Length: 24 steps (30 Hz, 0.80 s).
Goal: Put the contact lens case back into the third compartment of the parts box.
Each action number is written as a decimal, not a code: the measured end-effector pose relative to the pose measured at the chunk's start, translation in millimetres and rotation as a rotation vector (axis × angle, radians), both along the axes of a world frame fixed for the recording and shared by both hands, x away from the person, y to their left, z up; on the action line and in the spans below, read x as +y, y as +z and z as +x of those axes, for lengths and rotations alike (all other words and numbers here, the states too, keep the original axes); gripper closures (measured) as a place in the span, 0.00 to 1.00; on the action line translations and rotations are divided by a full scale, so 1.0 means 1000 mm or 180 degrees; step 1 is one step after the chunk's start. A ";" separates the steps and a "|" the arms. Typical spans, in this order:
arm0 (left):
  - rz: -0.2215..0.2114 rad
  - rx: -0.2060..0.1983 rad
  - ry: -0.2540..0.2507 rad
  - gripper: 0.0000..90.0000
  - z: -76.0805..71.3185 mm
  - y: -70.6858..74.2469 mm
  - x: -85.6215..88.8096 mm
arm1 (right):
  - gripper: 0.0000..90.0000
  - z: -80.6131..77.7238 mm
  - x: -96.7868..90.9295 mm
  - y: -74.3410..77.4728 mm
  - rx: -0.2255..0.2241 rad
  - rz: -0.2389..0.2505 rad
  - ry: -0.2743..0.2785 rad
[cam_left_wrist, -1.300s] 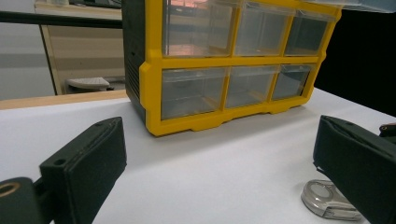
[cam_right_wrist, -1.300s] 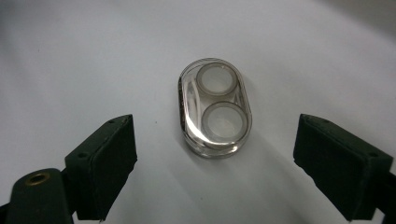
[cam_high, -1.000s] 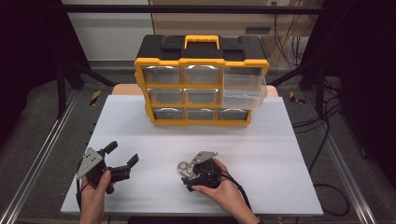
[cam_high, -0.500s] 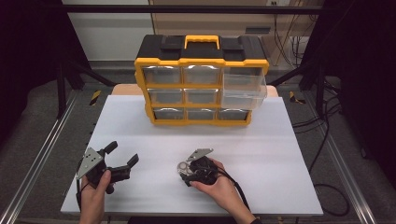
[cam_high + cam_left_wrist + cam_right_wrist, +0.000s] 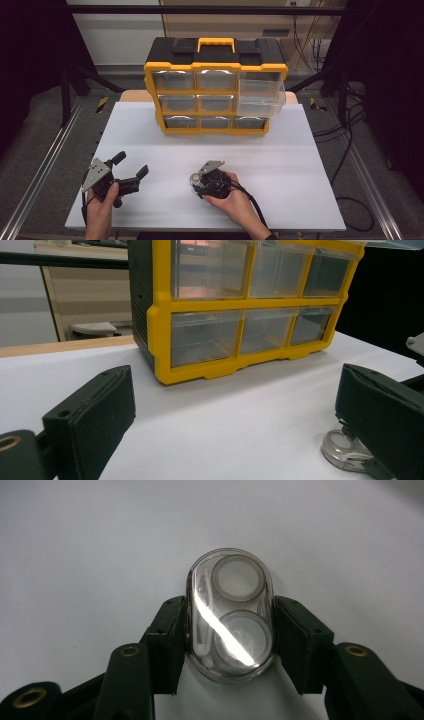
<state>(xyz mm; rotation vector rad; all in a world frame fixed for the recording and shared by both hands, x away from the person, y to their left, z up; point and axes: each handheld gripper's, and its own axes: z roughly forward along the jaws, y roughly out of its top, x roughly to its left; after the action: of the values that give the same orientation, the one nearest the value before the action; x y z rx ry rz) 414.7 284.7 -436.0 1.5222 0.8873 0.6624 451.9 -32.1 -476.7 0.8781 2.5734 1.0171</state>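
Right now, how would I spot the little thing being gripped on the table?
Start at the yellow drawer cabinet at the back of the white table, then come toward the near edge. The right gripper pinches a small clear oval case holding two round cups, the one glassy thing there.

Left black two-jaw gripper (image 5: 131,167) held low in the left hand (image 5: 100,202), jaws wide apart. Right black two-jaw gripper (image 5: 230,645) just closing, jaws pressing from both sides.
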 end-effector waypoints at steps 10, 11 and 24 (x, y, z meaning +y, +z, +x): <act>0.0004 -0.0009 -0.0008 0.03 -0.001 0.001 0.001 | 0.54 -0.002 -0.010 0.012 -0.0123 0.0126 -0.0011; 0.0005 -0.0007 -0.0006 0.03 0.000 0.001 0.001 | 0.55 -0.002 -0.013 0.014 -0.0142 0.0161 -0.0044; -0.0021 -0.0018 -0.0006 0.03 -0.001 0.001 0.000 | 0.54 0.001 -0.079 0.040 -0.0373 0.0466 -0.0575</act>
<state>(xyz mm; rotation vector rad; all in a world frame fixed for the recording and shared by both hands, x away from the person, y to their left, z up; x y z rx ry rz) 413.7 284.9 -434.6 1.5145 0.8827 0.6615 452.8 -111.2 -436.3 1.0332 2.2999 1.1762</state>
